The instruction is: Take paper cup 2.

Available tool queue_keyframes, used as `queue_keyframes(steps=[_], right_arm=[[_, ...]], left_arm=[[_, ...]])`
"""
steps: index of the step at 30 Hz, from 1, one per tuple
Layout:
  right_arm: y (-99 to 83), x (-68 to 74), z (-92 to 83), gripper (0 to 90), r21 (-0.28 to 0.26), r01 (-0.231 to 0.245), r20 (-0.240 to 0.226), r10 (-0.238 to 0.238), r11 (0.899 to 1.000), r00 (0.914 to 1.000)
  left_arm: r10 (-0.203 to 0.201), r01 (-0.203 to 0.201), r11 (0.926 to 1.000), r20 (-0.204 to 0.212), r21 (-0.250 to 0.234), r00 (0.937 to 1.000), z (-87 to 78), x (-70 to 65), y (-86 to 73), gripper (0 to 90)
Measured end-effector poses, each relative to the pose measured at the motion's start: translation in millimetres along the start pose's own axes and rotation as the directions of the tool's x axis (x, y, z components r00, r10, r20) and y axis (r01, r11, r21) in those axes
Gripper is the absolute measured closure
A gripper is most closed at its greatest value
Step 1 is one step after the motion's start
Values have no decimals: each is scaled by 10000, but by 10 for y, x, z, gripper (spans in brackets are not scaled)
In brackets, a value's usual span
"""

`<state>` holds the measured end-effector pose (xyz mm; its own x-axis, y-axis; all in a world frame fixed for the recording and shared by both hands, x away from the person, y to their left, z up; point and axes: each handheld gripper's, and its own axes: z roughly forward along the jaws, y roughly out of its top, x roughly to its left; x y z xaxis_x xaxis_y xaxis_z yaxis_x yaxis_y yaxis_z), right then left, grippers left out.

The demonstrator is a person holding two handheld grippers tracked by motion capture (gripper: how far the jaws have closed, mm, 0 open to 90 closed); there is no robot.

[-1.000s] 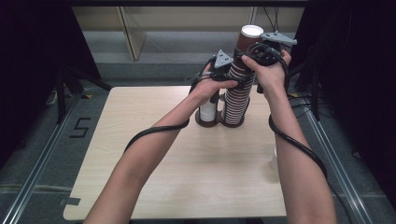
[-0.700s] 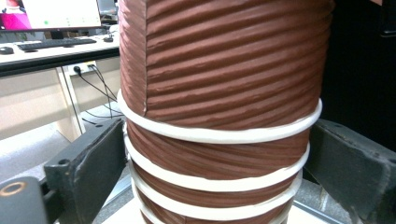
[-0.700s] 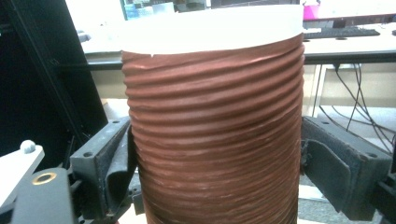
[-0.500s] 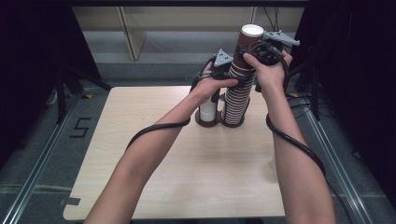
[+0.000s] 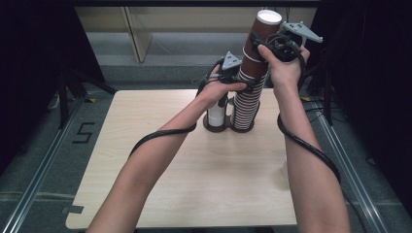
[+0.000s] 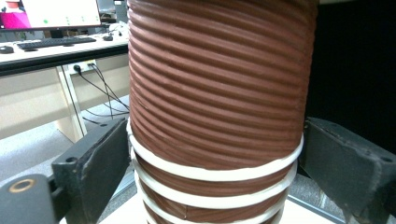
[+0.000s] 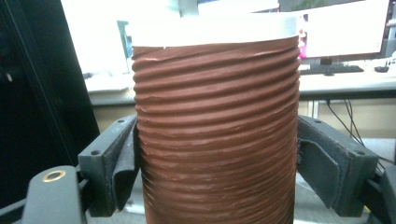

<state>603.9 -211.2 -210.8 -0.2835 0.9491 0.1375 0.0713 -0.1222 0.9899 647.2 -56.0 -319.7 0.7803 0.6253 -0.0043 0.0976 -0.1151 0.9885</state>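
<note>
Both grippers clamp a tall stack of brown ribbed paper cups (image 5: 248,92) standing at the far middle of the wooden table (image 5: 160,194). Left gripper (image 5: 241,83) holds the stack partway up, its black jaws pressed on either side of a cup above several white rims (image 6: 215,175). Right gripper (image 5: 265,48) grips the top cup (image 5: 262,34), which leans slightly right, its white rim (image 7: 212,29) level with the background screens. Just left of the stack stands a short white cup (image 5: 215,115) on a dark base, partly hidden by the left hand (image 5: 216,90). Stack's foot and the table's near edge are cut off by the forearms; both gripper views lose the lower cups below the frame. Compared with a second ago, the top cup has risen higher above the stack with the right hand, and both pairs of jaws have just been closing on the cups between them; the left hand has kept its place.
</note>
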Motion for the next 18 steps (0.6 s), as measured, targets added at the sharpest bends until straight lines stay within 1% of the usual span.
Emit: queue_keyframes(steps=[1, 2, 3, 5, 7, 8, 9, 10, 11, 12, 13, 14, 15, 16, 17, 18], right_arm=[[49, 2, -16, 193, -218, 65, 11, -64, 9997, 10000], [71, 10, -26, 193, -343, -17, -13, 16, 9994, 10000], [71, 10, -26, 193, -343, -17, -13, 16, 9994, 10000], [115, 7, -62, 193, -705, -212, 5, 213, 9973, 9998], [135, 4, -90, 193, -932, -399, -67, 395, 9948, 9992], [135, 4, -90, 193, -932, -399, -67, 395, 9948, 9992], [148, 10, -111, 193, -1019, -549, -132, 539, 9933, 9985], [172, 7, -150, 193, -1217, -683, -181, 666, 9902, 9976], [172, 7, -150, 193, -1217, -683, -181, 666, 9902, 9976], [205, -1, -188, 193, -1326, -914, -205, 895, 9869, 9958], [205, -1, -188, 193, -1326, -914, -205, 895, 9869, 9958], [251, -9, -230, 194, -1520, -1109, -343, 1070, 9821, 9937], [251, -9, -230, 194, -1520, -1109, -343, 1070, 9821, 9937], [298, -9, -278, 194, -1656, -1126, -430, 1069, 9797, 9933], [298, -9, -278, 194, -1656, -1126, -430, 1069, 9797, 9933], [329, -14, -317, 195, -1751, -1179, -531, 1102, 9775, 9925]], left_arm=[[27, -27, 10000, -21, -16, 10000, 0, -5, -1, 88], [52, -52, 10000, -46, 14, 10000, -2, -5, -1, 89], [52, -52, 10000, -46, 14, 10000, -2, -5, -1, 90], [81, -81, 10000, -79, 52, 9999, -10, -12, 4, 92], [170, -169, 9998, -125, 100, 9998, -22, -21, 4, 97], [170, -169, 9998, -125, 100, 9998, -22, -21, 4, 100], [200, -199, 9997, -136, 119, 9997, -28, -24, 1, 100], [247, -244, 9996, -156, 171, 9996, -51, -29, -3, 102], [247, -244, 9996, -156, 171, 9996, -51, -29, -3, 100], [237, -233, 9995, -184, 208, 9996, -70, -31, -2, 98], [157, -155, 9998, -202, 107, 9997, -93, -34, 1, 98], [251, -248, 9996, -234, 100, 9994, -160, -36, 10, 94], [251, -248, 9996, -234, 100, 9994, -160, -36, 10, 92], [539, -537, 9985, -273, 84, 9982, -246, -30, 22, 90], [539, -537, 9985, -273, 84, 9982, -246, -30, 22, 87], [488, -487, 9988, -296, 44, 9984, -292, -31, 30, 85]])
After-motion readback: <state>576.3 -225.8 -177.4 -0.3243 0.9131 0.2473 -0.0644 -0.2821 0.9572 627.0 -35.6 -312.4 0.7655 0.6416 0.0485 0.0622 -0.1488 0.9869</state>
